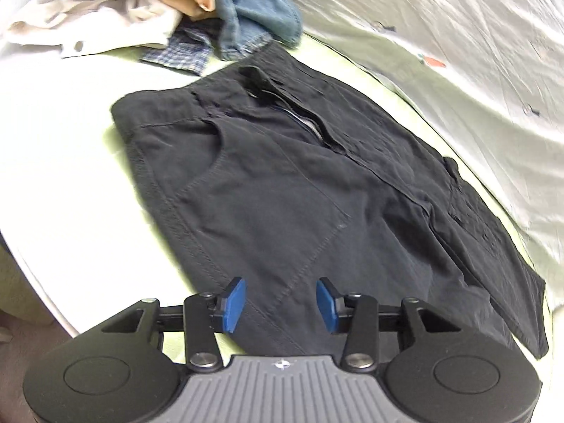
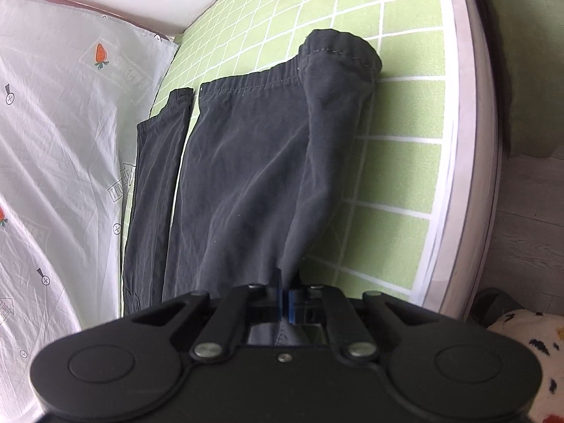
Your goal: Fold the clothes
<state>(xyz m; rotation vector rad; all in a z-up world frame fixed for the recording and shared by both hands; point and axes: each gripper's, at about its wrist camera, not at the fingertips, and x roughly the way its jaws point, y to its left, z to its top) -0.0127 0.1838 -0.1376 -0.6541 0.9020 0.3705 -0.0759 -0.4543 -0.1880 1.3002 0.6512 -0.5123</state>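
We find the dark trousers [image 1: 282, 176] laid flat on the green checked mat [image 2: 405, 162], waist and open fly toward the heap of unfolded clothes [image 1: 158, 10], legs running toward the hems; the left gripper [image 1: 281, 305] hovers over the hip pocket with its blue pads set wide and holding nothing; the right gripper [image 2: 286, 305] is closed on a pinch of leg fabric, which rises in a tented ridge toward the hem. We judge the cloth thin, light and limp; it will sag and slip, so grip at seams, waistband or hem. The pinched edge is hidden within the jaws; the white sheet [image 2: 53, 141] borders the far leg.
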